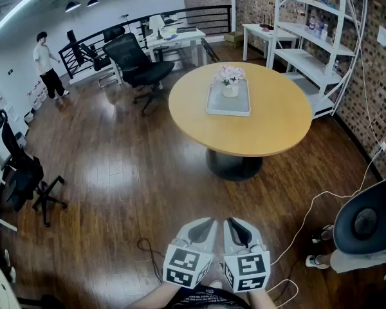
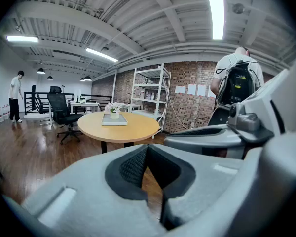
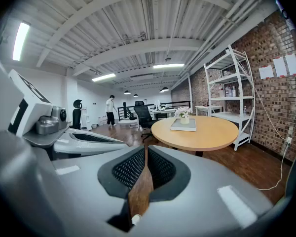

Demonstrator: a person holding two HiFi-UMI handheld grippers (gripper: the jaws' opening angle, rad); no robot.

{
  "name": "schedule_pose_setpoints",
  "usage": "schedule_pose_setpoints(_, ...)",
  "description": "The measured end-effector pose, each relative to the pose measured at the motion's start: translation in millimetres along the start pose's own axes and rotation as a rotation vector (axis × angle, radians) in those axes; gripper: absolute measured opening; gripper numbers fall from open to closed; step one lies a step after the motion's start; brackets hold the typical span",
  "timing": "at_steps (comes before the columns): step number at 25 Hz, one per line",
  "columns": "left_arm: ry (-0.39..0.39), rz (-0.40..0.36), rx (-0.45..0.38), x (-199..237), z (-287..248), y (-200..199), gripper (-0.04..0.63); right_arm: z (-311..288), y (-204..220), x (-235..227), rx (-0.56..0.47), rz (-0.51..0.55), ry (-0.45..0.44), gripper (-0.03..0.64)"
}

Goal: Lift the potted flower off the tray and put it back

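Open-plan office: white-potted pink flower point(image 1: 230, 81) sits on grey rectangular tray point(image 1: 226, 110), far on round wooden bench point(image 1: 264, 137). Closed and empty: left hand-held gripper point(image 1: 208, 224), right hand-held gripper point(image 1: 233, 224). Risk: arriving closed could topple it.

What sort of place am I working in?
Likely an open-plan loft office: a desk and swivel chair by a railing, white shelving against a brick wall, and a round table.

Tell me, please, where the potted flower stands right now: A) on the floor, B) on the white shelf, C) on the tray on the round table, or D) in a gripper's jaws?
C: the potted flower stands on the tray, which lies on the round table.
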State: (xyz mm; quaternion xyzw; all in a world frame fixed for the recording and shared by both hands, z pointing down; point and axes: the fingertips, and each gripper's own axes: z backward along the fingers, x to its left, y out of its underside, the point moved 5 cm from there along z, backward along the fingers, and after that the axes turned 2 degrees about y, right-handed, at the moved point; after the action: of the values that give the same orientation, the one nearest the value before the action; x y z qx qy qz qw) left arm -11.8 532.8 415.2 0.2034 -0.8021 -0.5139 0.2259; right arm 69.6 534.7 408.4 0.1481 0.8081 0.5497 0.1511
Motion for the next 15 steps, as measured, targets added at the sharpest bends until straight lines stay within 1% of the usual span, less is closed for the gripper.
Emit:
schedule_pose_setpoints(5, 0.007, 0.003, -0.019, 35.6, -37.6, -17.5, 0.005, -49.9, -11.8, -14.0, 0.008, 0.031, 0.013, 0.02)
schedule_pose_setpoints(15, 0.075, 0.02, 0.012, 154.2, -116.1, -68.7, 0.005, -183.3, -63.1, -24.3, 0.045, -0.002, 0.068, 0.023)
